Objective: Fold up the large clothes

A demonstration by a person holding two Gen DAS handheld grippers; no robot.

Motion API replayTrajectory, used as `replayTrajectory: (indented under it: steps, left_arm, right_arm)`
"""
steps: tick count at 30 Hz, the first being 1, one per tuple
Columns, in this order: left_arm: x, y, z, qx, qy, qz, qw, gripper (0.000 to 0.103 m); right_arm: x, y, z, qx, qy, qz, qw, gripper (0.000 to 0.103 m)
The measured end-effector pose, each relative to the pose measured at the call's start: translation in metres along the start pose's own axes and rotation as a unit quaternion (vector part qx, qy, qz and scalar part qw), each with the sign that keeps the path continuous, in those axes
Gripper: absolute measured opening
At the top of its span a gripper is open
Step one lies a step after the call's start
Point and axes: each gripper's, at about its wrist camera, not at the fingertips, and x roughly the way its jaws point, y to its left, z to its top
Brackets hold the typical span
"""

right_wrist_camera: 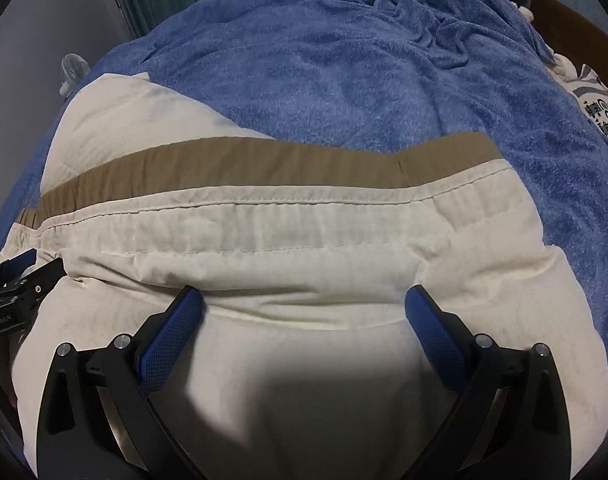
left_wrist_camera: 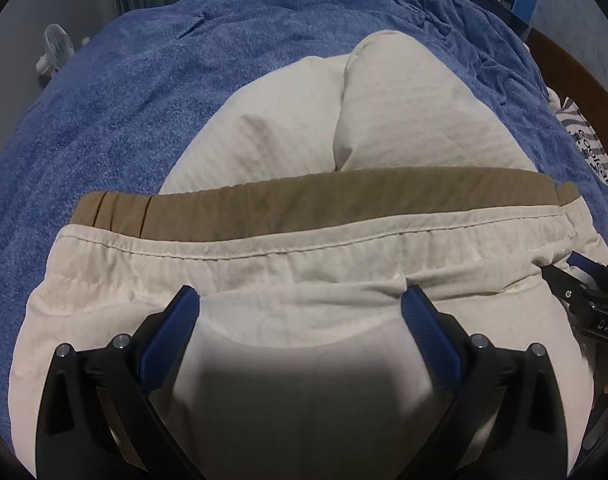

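Trousers (left_wrist_camera: pixel 264 136), cream with a tan waistband (left_wrist_camera: pixel 304 200), lie spread on the blue blanket (left_wrist_camera: pixel 104 120). Left claw (left_wrist_camera: pixel 300 300) and right claw (right_wrist_camera: pixel 304 300) hover just above the waist cloth, both spread wide, gripping nothing.

Both wrist cams low, v. close over cream trousers (left_wrist_camera: pixel 288 276), facing 12 o'clock across blue blanket (left_wrist_camera: pixel 124 92). Share tan waistband (right_wrist_camera: pixel 264 164); each catches other gripper at 3 / 9 o'clock.
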Motion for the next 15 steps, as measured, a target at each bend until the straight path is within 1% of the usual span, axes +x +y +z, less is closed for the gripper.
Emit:
replayTrajectory:
  steps: [5, 7, 10, 13, 15]
  left_arm:
    - [-0.003, -0.003, 0.000, 0.006, 0.000, 0.009, 0.9999, 0.097]
    - [-0.009, -0.002, 0.000, 0.003, -0.006, 0.013, 0.9999, 0.097]
    - [-0.022, 0.000, -0.001, 0.009, -0.015, 0.030, 0.9994, 0.097]
    - [-0.035, 0.019, 0.000, -0.012, -0.024, 0.038, 0.9989, 0.097]
    - [-0.037, 0.038, 0.001, -0.037, -0.021, 0.037, 0.9984, 0.097]
  right_arm:
    - [-0.003, -0.002, -0.001, 0.003, -0.001, 0.003, 1.000, 0.097]
    - [-0.008, -0.002, 0.000, 0.004, -0.008, 0.000, 1.000, 0.096]
    - [-0.022, -0.008, 0.002, 0.008, -0.021, -0.010, 1.000, 0.096]
    - [-0.032, -0.026, 0.007, 0.024, -0.032, -0.025, 0.999, 0.096]
    - [-0.035, -0.045, 0.010, 0.051, -0.034, -0.027, 0.998, 0.096]
